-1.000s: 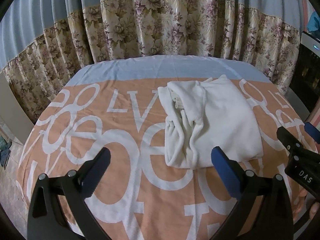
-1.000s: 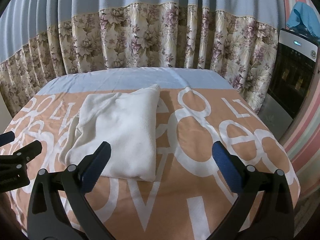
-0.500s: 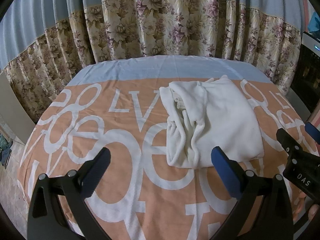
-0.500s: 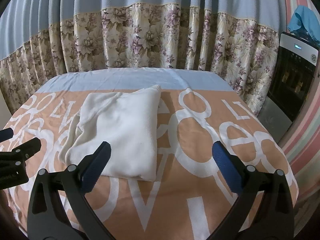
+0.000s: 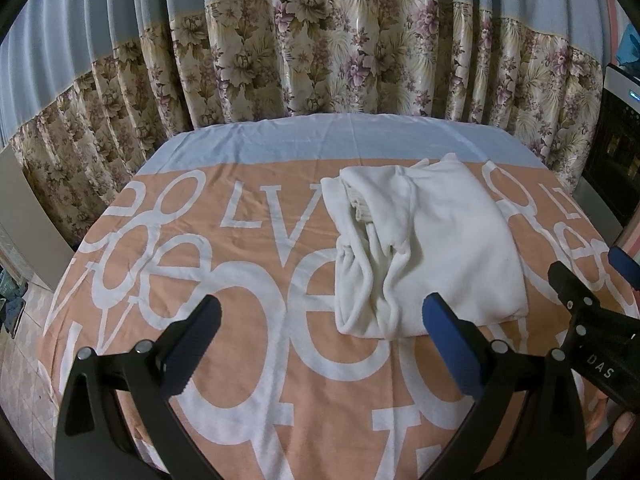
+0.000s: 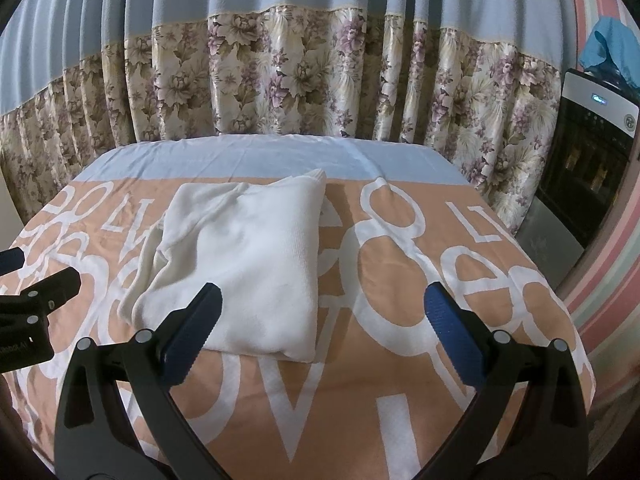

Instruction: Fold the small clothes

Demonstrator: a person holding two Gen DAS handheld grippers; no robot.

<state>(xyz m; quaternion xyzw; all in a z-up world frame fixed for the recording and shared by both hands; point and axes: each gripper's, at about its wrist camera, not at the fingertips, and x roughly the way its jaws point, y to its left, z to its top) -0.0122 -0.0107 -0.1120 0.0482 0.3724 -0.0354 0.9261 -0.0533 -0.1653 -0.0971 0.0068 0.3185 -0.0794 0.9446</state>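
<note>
Peach lettered tablecloth under folded white garment, floral curtain behind; both claws released.

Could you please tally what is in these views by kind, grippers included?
White folded garment: 1
Orange lettered cloth over the table: 1
Grippers, both open and holding nothing: 2, left gripper and right gripper
Floral curtain: 1
Total: 5

In the left wrist view, the right gripper is cut off by the frame's right edge, and its blue fingertip is only partly visible. The white garment hides its inner layers within the folds.
</note>
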